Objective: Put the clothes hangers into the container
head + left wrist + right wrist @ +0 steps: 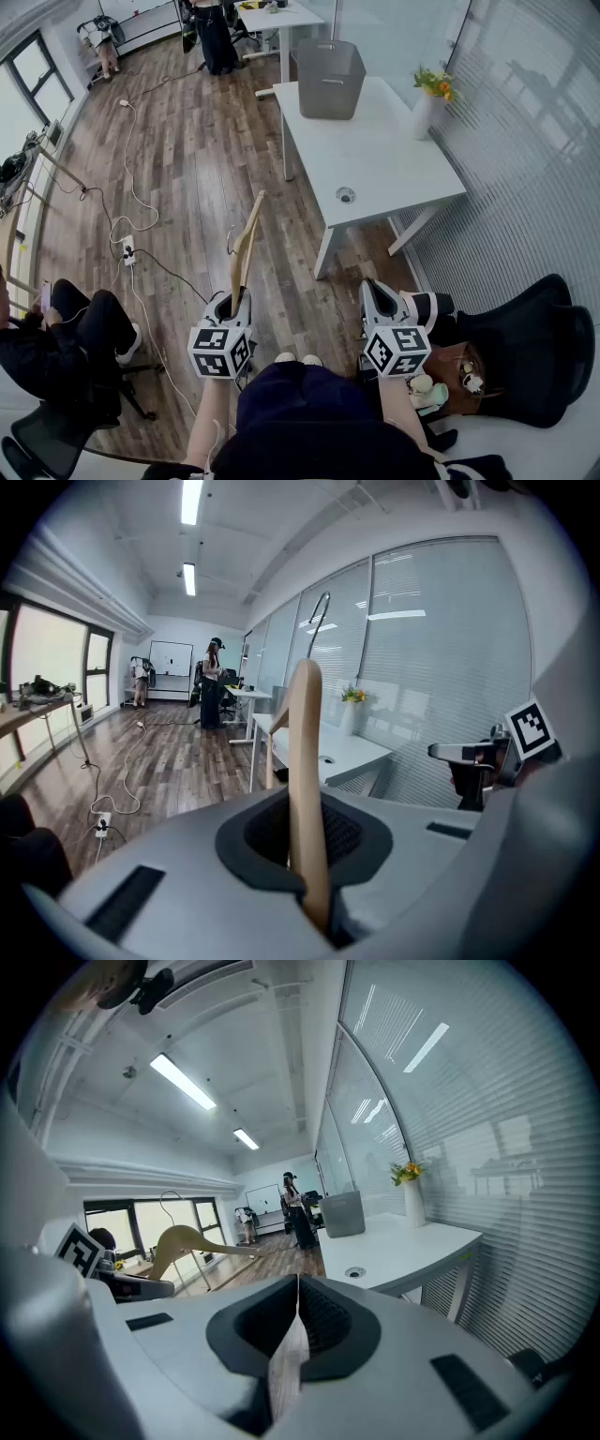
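Below your head camera, your left gripper [232, 309] pinches the wooden hanger [247, 239] by one end, so the hanger sticks up and forward over the plank floor [187, 159]. Your right gripper [378, 302] sits beside it, well apart, next to the black chair [534, 356]. Ahead stands the white table [384, 169]. The grey container [330, 80] rests at its far end, well apart from the hanger, and a vase of flowers [427, 108] stands near the table's right edge.

Along the left gripper view, your jaws are clamped on the hanger [305, 761], which rises between the dark pads. The right gripper [483, 755] shows off to the right, with the table [352, 752] beyond.

Along the right gripper view, your right gripper [298, 1302] has its jaws pressed together at the tips, with nothing held. The hanger [183, 1241] shows at the left, and the container [342, 1213] sits on the table [412, 1251] ahead
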Demonstrator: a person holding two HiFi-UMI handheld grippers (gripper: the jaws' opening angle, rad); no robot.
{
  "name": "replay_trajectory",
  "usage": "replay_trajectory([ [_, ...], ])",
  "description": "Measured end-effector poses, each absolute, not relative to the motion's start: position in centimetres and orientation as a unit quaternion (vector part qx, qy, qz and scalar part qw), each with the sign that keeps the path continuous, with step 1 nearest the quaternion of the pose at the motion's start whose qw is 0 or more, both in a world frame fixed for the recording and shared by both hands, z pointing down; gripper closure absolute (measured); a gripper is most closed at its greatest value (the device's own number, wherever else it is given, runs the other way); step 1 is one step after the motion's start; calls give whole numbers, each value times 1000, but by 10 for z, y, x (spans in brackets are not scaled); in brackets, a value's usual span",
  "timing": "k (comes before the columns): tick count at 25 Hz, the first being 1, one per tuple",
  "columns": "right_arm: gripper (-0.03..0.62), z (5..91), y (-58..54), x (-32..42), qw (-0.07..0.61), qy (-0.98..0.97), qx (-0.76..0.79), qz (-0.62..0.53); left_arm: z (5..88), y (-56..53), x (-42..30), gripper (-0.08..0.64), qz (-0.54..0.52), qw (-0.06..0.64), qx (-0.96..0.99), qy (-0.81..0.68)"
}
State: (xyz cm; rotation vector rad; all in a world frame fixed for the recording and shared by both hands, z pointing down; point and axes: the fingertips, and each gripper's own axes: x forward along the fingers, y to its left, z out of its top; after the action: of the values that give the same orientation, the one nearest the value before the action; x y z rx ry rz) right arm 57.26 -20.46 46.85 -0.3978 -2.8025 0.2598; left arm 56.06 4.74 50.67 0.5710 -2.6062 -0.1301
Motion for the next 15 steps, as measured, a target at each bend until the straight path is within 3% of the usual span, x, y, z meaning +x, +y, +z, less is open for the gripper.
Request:
replay_trajectory([
  [15, 560, 465, -178, 593, 140, -975, -145, 92, 506, 67, 582, 537, -53, 232, 210, -948],
])
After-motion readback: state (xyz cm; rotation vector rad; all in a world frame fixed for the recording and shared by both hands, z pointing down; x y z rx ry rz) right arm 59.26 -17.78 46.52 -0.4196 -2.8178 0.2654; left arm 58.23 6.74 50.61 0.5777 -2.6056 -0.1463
